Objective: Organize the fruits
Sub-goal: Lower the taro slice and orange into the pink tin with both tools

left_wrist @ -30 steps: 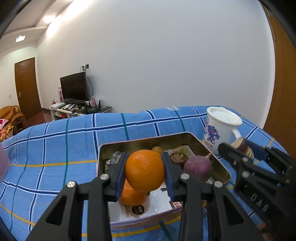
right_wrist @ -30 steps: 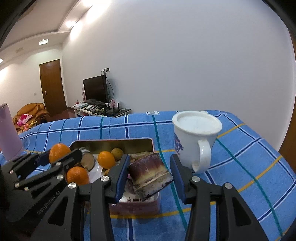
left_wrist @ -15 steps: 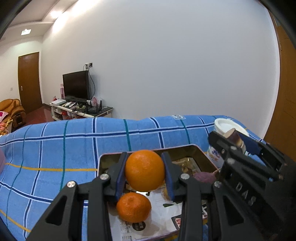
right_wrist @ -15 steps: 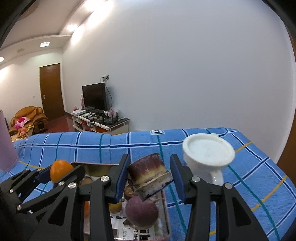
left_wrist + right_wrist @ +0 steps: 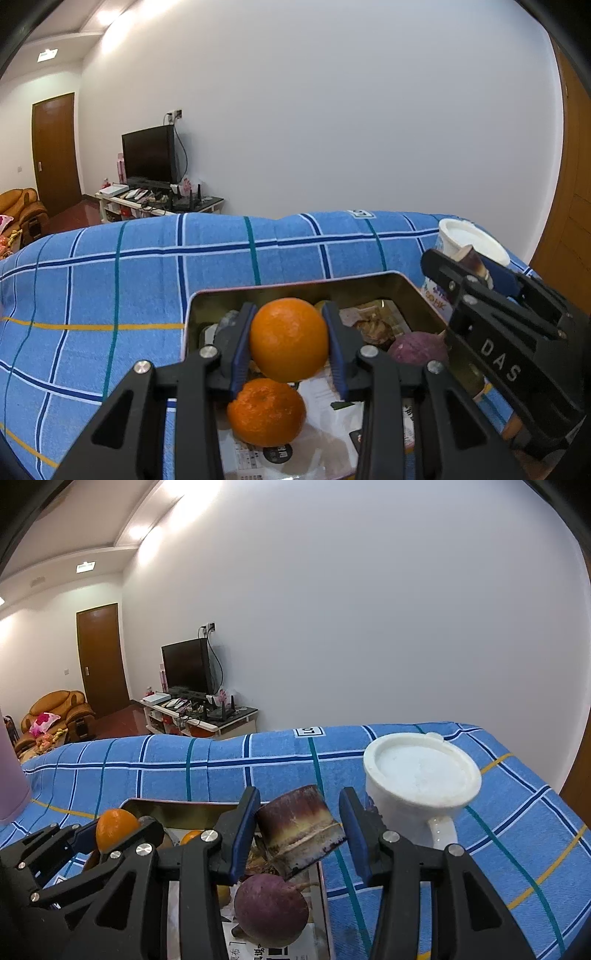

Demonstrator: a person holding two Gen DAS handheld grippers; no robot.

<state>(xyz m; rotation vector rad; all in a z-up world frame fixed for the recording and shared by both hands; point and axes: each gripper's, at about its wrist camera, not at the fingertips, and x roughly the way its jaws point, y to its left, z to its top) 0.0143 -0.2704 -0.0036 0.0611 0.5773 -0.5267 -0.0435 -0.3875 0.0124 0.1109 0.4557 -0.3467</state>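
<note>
My left gripper (image 5: 289,325) is shut on an orange (image 5: 289,339) and holds it above a gold tin tray (image 5: 295,288). A second orange (image 5: 266,411) lies in the tray just below it, and a purple round root (image 5: 417,349) lies to the right. My right gripper (image 5: 299,812) is shut on a short piece of purple-brown cane (image 5: 301,829), tilted, over the tray's right side (image 5: 177,806). The purple root (image 5: 271,908) sits right under it. The left gripper with its orange (image 5: 116,827) shows at the left.
A white mug (image 5: 421,779) with a lid stands on the blue checked cloth (image 5: 480,849) just right of the tray. A pink container (image 5: 11,786) stands at the far left. More small fruits and printed paper (image 5: 332,435) lie in the tray.
Both grippers have moved forward over the tray with their loads. The right one now hangs above the purple root, with the mug closer to it. Both grips are unchanged.
</note>
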